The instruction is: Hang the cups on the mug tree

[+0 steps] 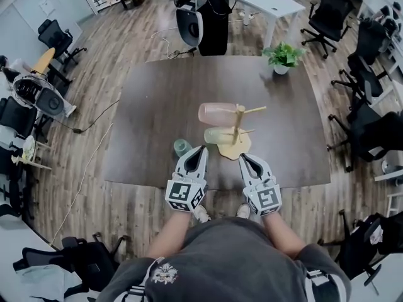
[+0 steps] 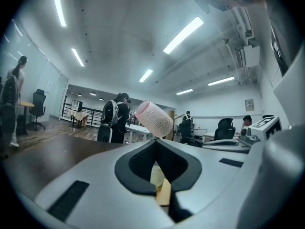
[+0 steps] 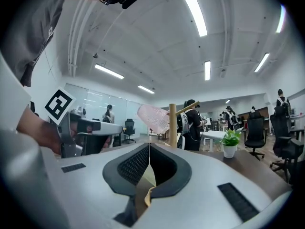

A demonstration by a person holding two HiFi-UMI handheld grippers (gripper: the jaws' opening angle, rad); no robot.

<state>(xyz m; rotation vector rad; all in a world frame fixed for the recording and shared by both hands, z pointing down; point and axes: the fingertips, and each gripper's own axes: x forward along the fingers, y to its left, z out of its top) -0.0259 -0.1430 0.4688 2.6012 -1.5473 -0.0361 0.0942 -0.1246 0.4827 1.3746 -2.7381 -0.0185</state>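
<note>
Two cups hang on the mug tree (image 1: 237, 131) in the head view, a pink cup (image 1: 216, 112) above a yellowish cup (image 1: 215, 135). One green cup (image 1: 182, 147) stands on the counter (image 1: 145, 106) just beside our left gripper (image 1: 203, 150); we judge it is left to hang. In the left gripper view, the jaws are pressed together and empty. In the right gripper view, our right gripper (image 3: 149, 149) is likewise closed on nothing.

No word, brand or number can be read in any view. The cubes (image 1: 186, 195) on the left tool (image 1: 202, 149) and the right tool (image 1: 245, 158) carry only black-and-white square markers (patterns, not letters). The emblem (image 1: 165, 273) on the person's shirt (image 1: 233, 250) and the framed sign (image 2: 249, 104) on the far wall (image 2: 224, 106) are too small to read.
</note>
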